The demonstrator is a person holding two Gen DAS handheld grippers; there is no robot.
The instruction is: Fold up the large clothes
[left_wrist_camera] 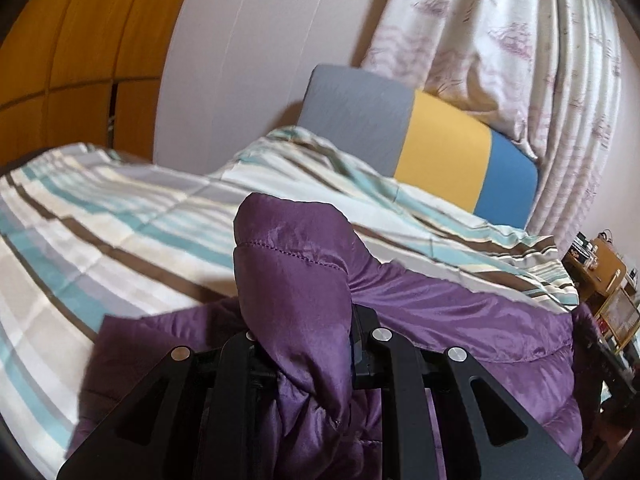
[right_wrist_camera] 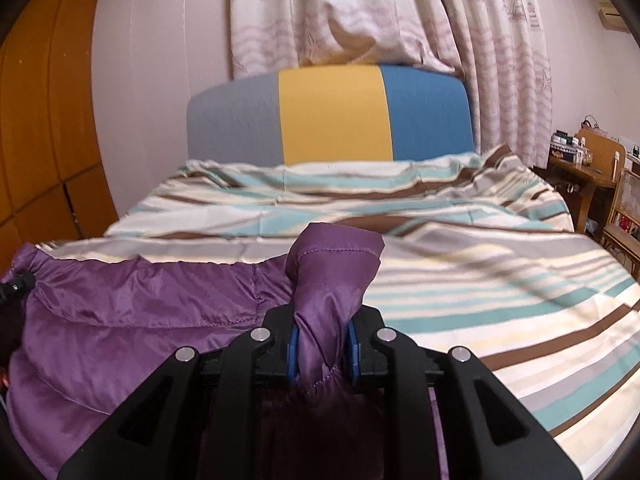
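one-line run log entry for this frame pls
step: fold in progress | left gripper: shut on purple jacket | right gripper: shut on purple jacket, bunched fold between pads | surface: striped bedspread | jacket partly lifted

Glossy quilted purple jacket on matt striped cotton bedcover, beside wooden wardrobe

Purple jacket — bedspread striped teal, brown, cream.

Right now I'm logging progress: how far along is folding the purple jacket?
Done: purple jacket lies on the striped bedspread. In hand: left claw and right claw each pinch a bunch of it. Left: no finished fold visible.
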